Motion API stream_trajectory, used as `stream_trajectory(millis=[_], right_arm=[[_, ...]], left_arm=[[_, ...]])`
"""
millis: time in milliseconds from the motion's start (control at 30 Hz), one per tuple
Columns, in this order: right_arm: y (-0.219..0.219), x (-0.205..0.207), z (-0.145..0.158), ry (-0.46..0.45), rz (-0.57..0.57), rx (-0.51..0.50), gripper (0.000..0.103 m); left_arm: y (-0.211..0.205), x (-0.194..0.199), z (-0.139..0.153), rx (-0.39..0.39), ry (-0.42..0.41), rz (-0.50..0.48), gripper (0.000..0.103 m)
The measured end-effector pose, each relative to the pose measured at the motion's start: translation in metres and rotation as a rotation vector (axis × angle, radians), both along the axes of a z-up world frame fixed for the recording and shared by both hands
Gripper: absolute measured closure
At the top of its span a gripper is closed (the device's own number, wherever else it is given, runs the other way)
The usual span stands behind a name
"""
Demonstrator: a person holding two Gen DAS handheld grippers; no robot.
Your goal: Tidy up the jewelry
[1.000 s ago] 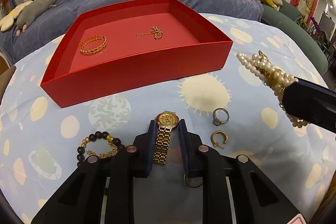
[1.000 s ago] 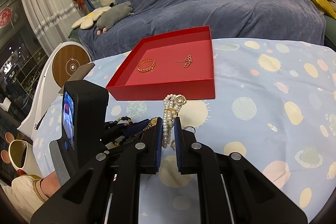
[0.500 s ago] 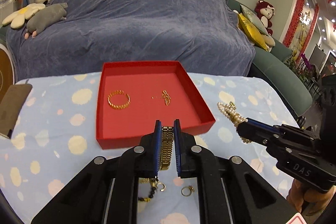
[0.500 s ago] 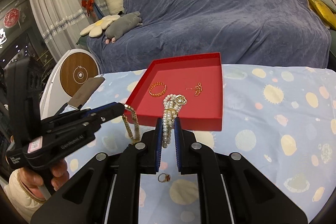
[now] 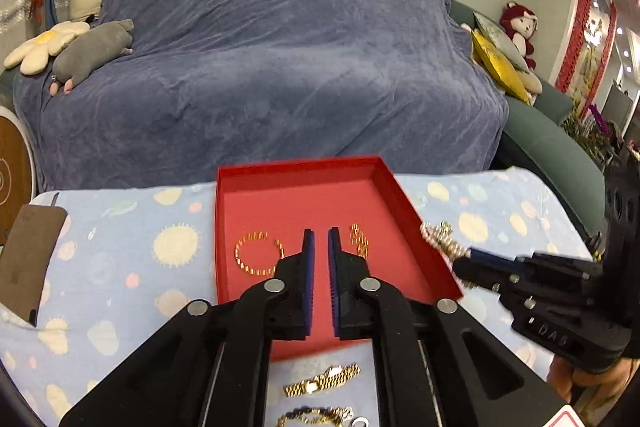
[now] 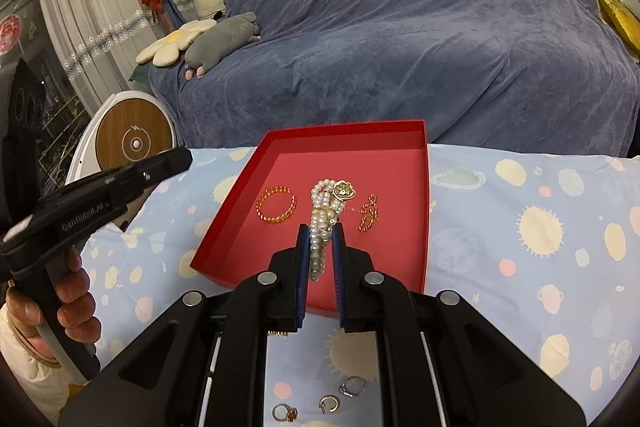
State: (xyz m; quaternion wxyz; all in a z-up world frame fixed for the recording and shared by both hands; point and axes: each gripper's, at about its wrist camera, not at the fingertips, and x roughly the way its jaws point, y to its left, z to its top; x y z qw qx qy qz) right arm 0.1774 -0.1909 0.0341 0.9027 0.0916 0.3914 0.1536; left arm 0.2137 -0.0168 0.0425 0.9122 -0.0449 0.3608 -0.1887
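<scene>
Left jaws: we see the left gripper opening, a narrow gap, nothing between the pads.
Right jaws: the right gripper is clamped on the pearl bracelet.
Hand pose: both grippers tilt downward over the red tray; a hand grips the left handle.
Gold watch: on the tablecloth, just short of the tray.
Tray contents: gold bangle, gold chain.
</scene>
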Motion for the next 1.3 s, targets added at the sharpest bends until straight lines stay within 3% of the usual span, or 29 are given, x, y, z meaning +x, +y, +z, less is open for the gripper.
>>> stream_trajectory(millis=[33,200,267,400,533,667,767,967,1100,1267,1300], right_arm=[[-0.001,-0.006,-0.003,0.01,-0.003,0.003,0.093],[-0.017,-0.043,-0.018,0.059,-0.03,0.066,0.093],[-0.024,-0.056,-0.024,0.065,-0.061,0.09,0.093],[-0.022,-0.065,-0.031,0.073,-0.049,0.076,0.093],[-0.02,-0.061,-0.03,0.06,-0.036,0.054,0.093],[-0.017,-0.059,-0.031,0.063,-0.037,0.058,0.093],[-0.013,-0.06,-0.031,0.062,-0.027,0.055,0.093],[-0.01,-0.06,-0.029,0.056,-0.012,0.05,0.093],[-0.01,-0.06,-0.024,0.043,-0.009,0.051,0.093],[-0.013,-0.062,-0.014,0.014,-0.017,0.05,0.093],[-0.014,-0.062,-0.012,0.012,-0.02,0.053,0.093]], left_arm=[[0.01,-0.022,0.014,0.118,0.011,-0.05,0.078],[0.005,-0.055,-0.038,0.209,0.058,-0.124,0.039],[-0.001,-0.058,-0.058,0.248,0.057,-0.166,0.034],[-0.014,-0.054,-0.1,0.363,0.073,-0.22,0.034],[-0.02,-0.048,-0.111,0.37,0.071,-0.234,0.033],[-0.021,-0.044,-0.113,0.325,0.075,-0.254,0.048],[-0.029,-0.05,-0.113,0.328,0.059,-0.293,0.074],[-0.033,-0.058,-0.108,0.322,0.085,-0.276,0.077],[-0.029,-0.062,-0.102,0.249,0.149,-0.255,0.078],[-0.029,-0.068,-0.083,0.161,0.157,-0.234,0.08],[-0.029,-0.068,-0.078,0.143,0.154,-0.228,0.098]])
